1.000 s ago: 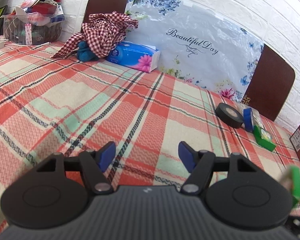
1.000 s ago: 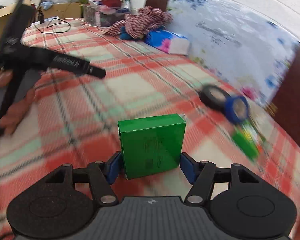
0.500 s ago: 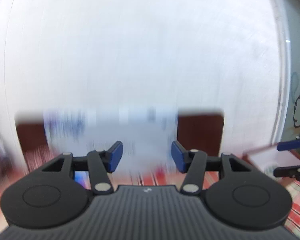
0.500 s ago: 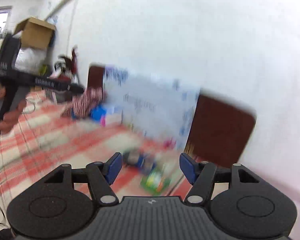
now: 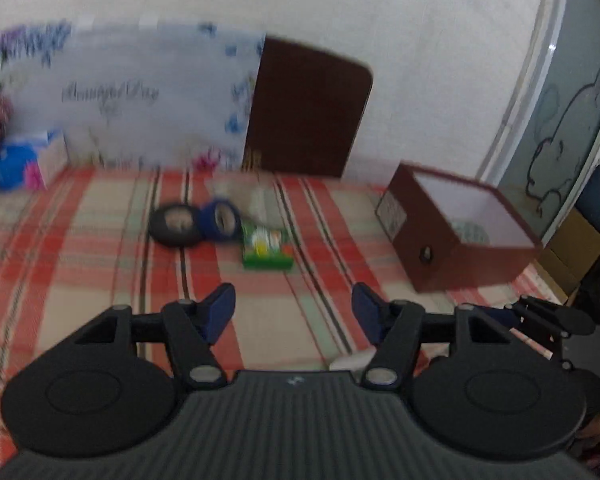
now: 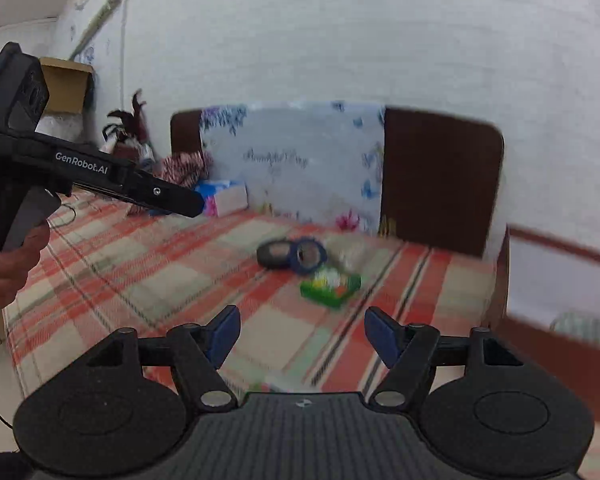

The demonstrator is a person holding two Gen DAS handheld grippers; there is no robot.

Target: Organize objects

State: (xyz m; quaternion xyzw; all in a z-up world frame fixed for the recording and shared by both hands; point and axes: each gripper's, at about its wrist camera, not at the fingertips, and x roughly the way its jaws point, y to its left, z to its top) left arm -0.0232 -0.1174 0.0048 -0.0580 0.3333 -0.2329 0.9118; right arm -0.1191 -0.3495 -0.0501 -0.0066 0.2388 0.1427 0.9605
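Red-plaid tablecloth [image 5: 100, 248]; black tape [image 5: 175, 225]; blue tape [image 5: 220, 220]; brown box [image 5: 440, 256].

Right gripper [image 6: 299, 336] no longer holding green box, jaws opening, both views shifted.

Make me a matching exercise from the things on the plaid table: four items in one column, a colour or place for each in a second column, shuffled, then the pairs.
Things:
1. open box
2. tissue pack
3. tape roll touching the black roll
4. small packet

Colour or place:
A. green, just in front of the two rolls
B. brown outside, at the table's right edge
C. blue, standing on its rim
D. blue with pink, far left by the floral board

Pairs: 1-B, 2-D, 3-C, 4-A
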